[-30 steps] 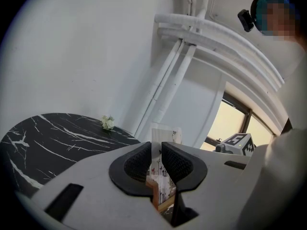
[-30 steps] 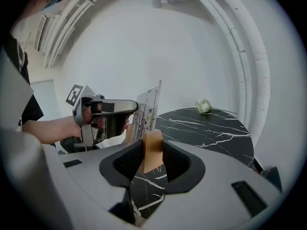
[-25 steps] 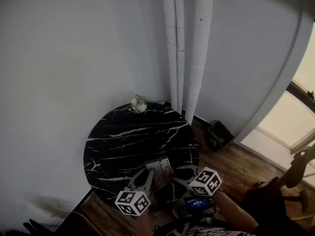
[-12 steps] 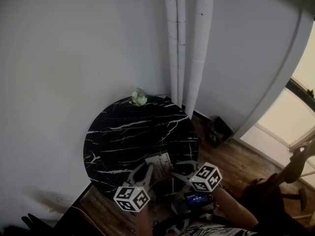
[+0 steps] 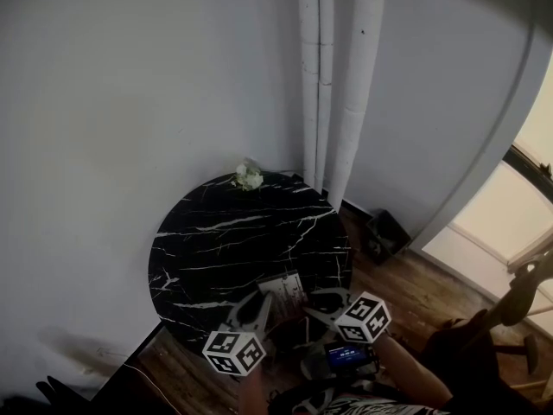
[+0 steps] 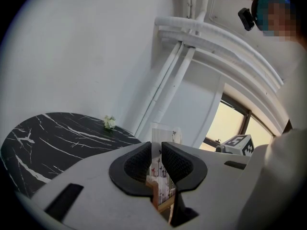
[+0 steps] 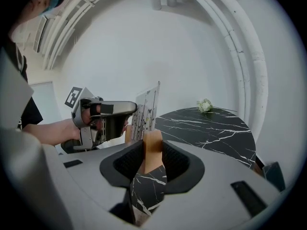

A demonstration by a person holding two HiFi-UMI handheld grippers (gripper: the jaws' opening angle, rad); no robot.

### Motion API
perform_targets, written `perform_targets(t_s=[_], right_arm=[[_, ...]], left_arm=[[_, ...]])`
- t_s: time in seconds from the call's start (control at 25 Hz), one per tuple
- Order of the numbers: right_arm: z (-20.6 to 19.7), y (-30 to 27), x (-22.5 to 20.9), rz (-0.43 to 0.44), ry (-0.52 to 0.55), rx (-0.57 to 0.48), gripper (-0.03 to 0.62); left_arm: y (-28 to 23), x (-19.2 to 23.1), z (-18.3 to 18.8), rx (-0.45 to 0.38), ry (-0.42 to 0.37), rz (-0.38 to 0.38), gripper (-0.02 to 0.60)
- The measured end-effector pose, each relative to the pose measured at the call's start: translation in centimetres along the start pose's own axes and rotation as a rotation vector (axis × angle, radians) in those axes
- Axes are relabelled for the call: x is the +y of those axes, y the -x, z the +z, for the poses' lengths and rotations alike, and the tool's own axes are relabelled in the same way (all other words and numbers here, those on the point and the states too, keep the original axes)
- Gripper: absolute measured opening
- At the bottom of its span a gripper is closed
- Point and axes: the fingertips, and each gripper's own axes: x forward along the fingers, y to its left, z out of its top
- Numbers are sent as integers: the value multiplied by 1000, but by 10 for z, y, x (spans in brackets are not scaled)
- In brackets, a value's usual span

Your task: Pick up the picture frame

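A small picture frame (image 5: 282,284) with a pale printed panel and a wooden edge stands upright over the near rim of a round black marble surface (image 5: 226,240); whether its base rests there cannot be told; the left gripper (image 5: 262,303) is closed on the panel's edge; the right gripper (image 5: 311,301), whose jaws have just been closing, clamps the wooden edge from the opposite side; a small white flower (image 5: 250,178) sits at the surface's far rim; white pipes (image 5: 333,85) run up the wall behind.
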Motion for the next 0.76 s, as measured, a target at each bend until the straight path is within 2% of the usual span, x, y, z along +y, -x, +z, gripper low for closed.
perform_targets(t_s=[0.76], right_arm=[[0,-16,-11,-18,5,17,123]], left_arm=[[-10,17,-2,5,17,-13,66]])
